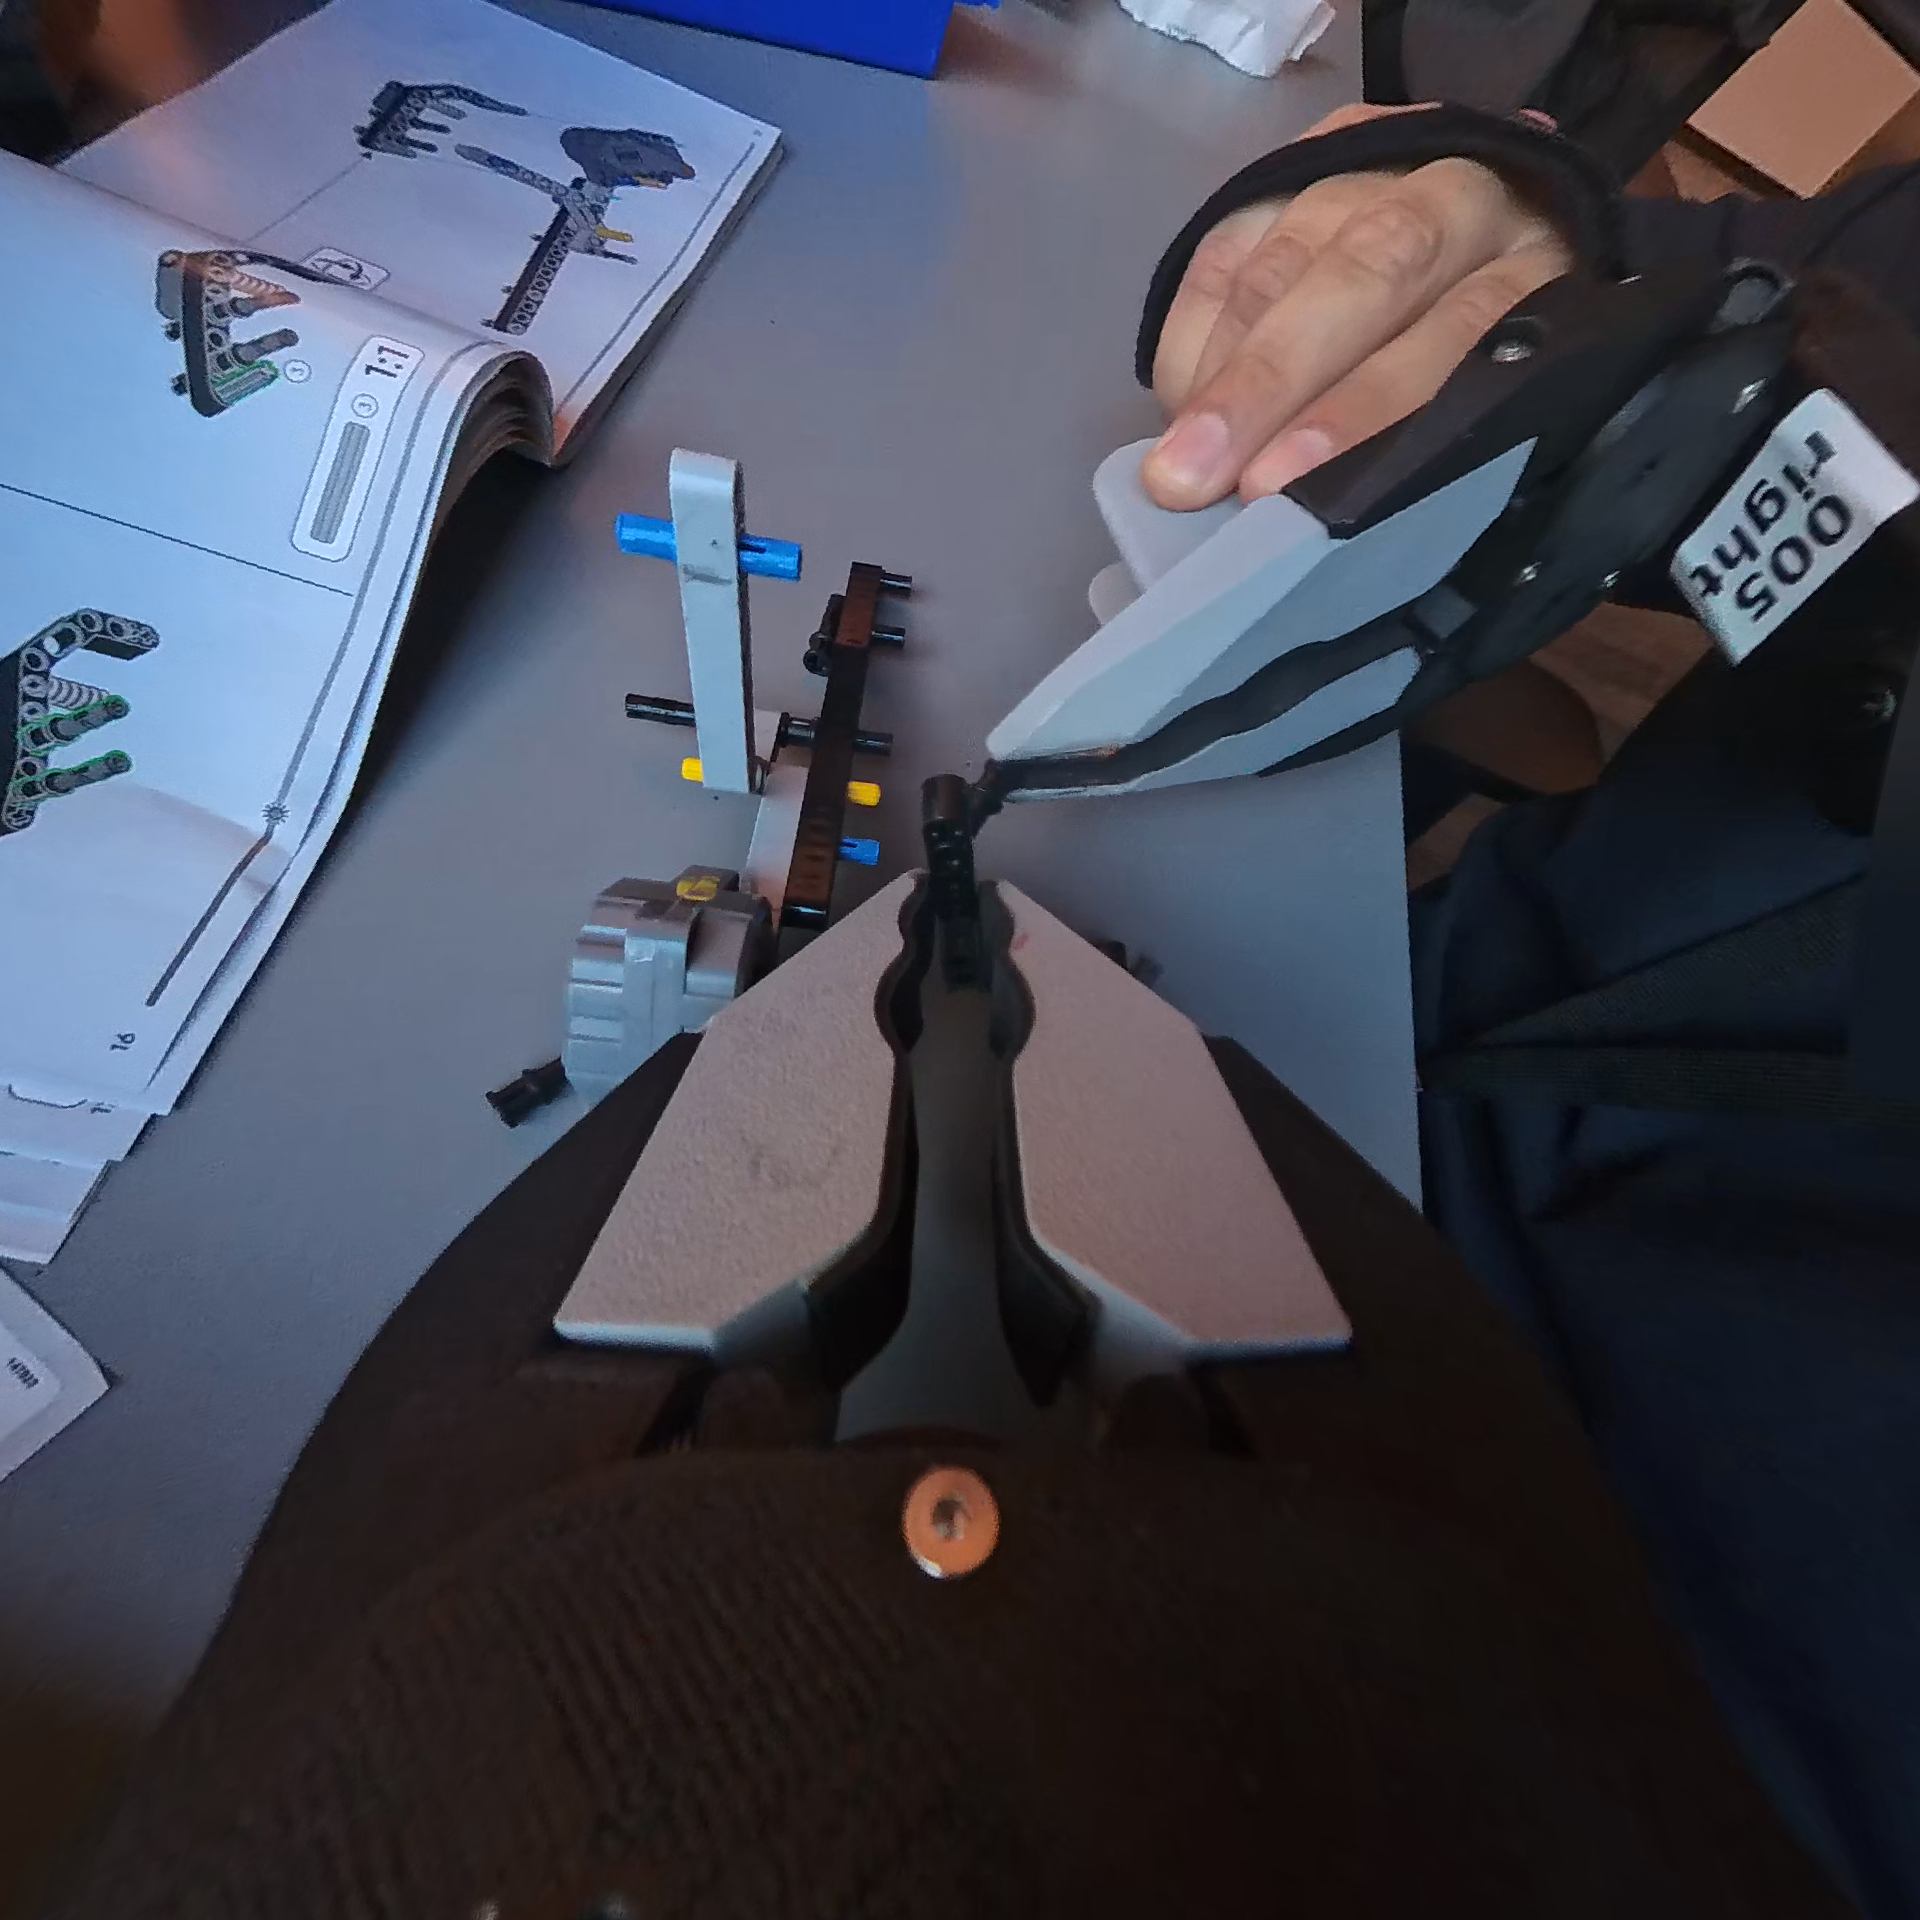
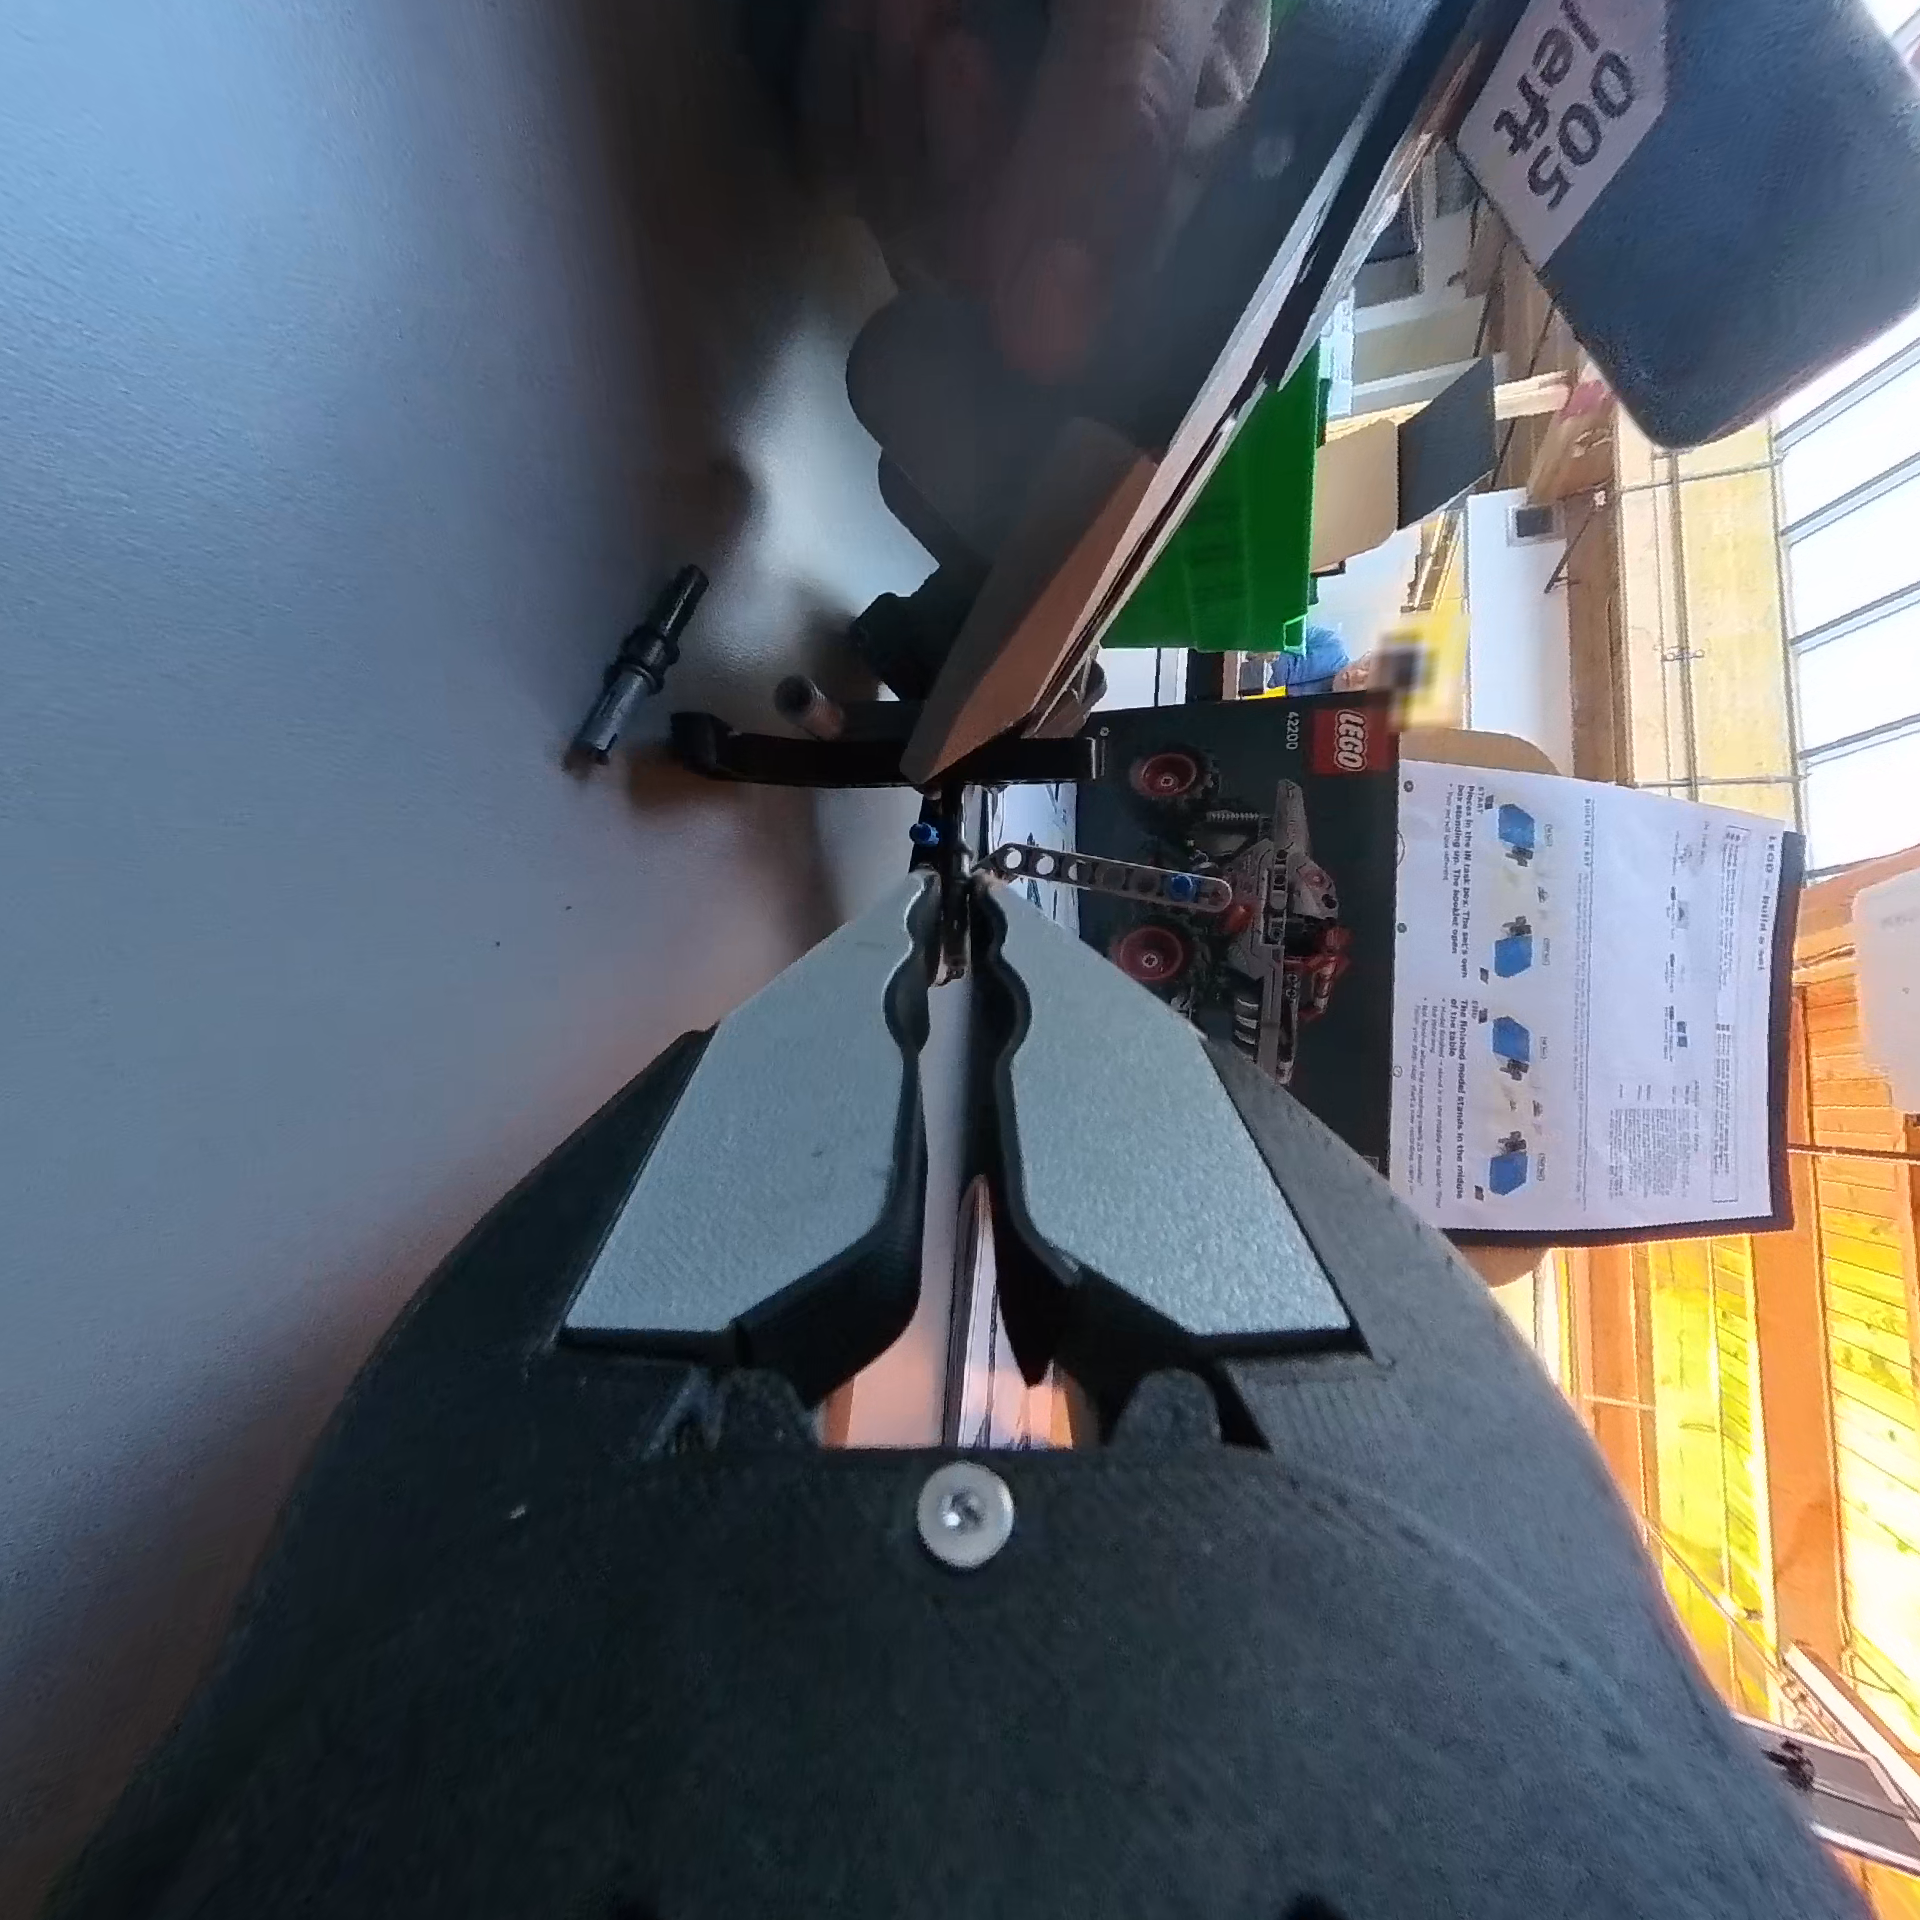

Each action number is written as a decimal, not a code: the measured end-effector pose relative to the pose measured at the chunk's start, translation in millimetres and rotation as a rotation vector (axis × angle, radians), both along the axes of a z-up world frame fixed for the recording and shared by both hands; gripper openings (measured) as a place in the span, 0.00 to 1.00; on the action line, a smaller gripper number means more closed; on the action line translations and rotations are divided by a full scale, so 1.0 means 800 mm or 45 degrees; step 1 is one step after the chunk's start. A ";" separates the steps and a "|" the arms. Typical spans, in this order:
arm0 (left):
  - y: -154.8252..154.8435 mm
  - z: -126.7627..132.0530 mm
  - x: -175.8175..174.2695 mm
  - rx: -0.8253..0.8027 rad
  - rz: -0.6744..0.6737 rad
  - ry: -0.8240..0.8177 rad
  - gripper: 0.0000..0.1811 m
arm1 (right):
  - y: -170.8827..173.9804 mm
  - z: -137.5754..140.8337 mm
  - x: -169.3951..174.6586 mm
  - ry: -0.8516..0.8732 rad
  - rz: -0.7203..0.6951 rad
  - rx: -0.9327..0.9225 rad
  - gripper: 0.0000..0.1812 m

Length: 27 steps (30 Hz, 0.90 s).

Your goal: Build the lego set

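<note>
Grey bench (image 1: 1039, 312), open instruction booklet (image 1: 260, 520) alongside: my left claw (image 1: 956, 914) pinches a slim black studded lego beam (image 1: 954, 883) upright, steadying it while my right claw (image 1: 997, 779), narrowed onto a small black connector (image 1: 943, 798), meets its top end.

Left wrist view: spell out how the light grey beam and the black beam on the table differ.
Colour: the light grey beam is pale, the black beam dark. Width: the grey beam looks broader, the black beam slimmer. Far ends: the grey beam carries a blue pin crosswise, the black beam short black pins. Shared: both run side by side on the table, each studded with pins.
</note>
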<state>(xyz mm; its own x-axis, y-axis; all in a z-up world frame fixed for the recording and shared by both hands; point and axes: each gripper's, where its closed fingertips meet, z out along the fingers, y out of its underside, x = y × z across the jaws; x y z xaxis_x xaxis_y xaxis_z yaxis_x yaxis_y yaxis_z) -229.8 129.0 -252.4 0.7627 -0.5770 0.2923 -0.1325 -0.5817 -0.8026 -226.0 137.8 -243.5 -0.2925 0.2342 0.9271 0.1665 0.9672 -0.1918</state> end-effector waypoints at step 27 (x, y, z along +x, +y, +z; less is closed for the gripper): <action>-0.008 0.008 0.007 0.021 -0.066 -0.062 0.03 | -0.004 0.005 0.005 0.000 0.040 -0.085 0.01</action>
